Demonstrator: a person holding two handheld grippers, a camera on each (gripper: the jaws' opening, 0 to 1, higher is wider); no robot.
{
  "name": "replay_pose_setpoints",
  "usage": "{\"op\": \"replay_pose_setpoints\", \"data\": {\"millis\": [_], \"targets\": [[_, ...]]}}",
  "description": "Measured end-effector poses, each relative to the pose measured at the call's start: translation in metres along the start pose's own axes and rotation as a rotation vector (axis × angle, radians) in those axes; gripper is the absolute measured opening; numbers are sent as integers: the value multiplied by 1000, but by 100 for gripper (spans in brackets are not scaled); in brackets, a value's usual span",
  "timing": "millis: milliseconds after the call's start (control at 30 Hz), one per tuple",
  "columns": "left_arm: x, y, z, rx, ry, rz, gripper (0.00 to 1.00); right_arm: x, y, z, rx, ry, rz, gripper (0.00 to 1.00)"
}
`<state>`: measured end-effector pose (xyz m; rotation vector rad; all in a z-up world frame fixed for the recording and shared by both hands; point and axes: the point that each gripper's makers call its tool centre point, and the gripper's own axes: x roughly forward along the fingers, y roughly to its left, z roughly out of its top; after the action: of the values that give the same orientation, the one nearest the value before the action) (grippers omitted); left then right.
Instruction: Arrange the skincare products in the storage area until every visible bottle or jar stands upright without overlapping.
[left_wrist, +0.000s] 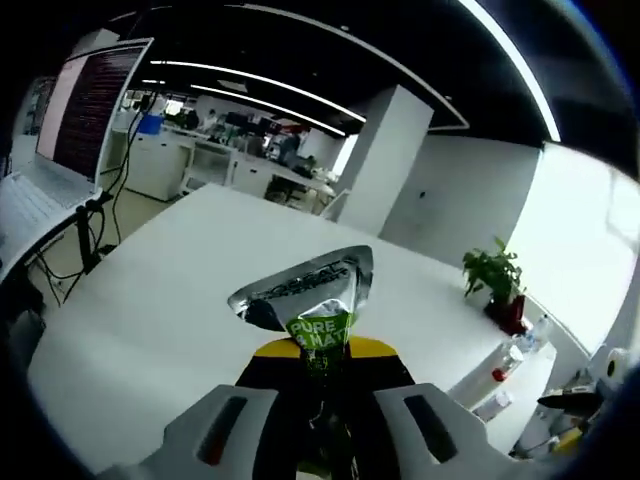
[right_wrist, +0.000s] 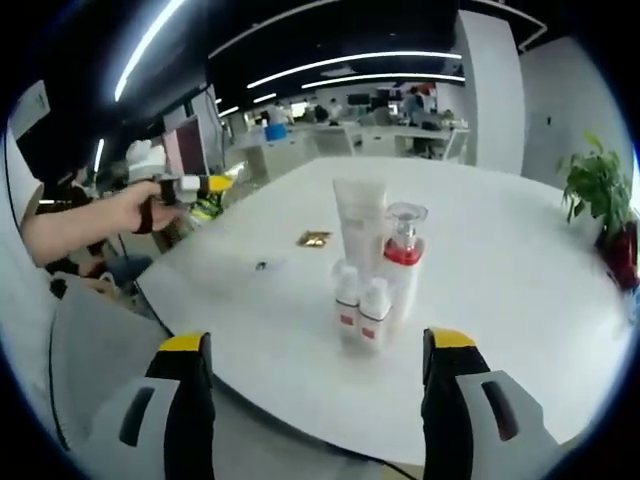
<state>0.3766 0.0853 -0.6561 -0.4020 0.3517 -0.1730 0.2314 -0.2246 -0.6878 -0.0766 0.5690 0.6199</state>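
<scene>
clearly "pure" on left tool's (left_wrist: 325, 425) sachet (left_wrist: 315, 300).

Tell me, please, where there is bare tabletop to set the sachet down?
Free: the white table between the product cluster and the potted plant, and left of it past the gold packet. Crowded: the cluster itself. The left hand-held gripper grips the sachet.

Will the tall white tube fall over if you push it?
Probably, yes. The tube is tall and narrow and seems to stand on one end, so a push near its top would likely tip it. It stands right by the pump bottle and small bottles, so it might knock them. It looks like soft plastic, so it may squash a little.
</scene>
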Motion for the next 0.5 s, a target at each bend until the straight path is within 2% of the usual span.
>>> {"op": "replay_pose_setpoints", "data": {"millis": [267, 500], "targets": [[-15, -8, 8, -19, -21, -19, 8, -1, -1, 4, -12, -22, -9, 82], [-30, -35, 5, -32, -43, -74, 8, -1, 0, 5, -30, -27, -10, 80]]}}
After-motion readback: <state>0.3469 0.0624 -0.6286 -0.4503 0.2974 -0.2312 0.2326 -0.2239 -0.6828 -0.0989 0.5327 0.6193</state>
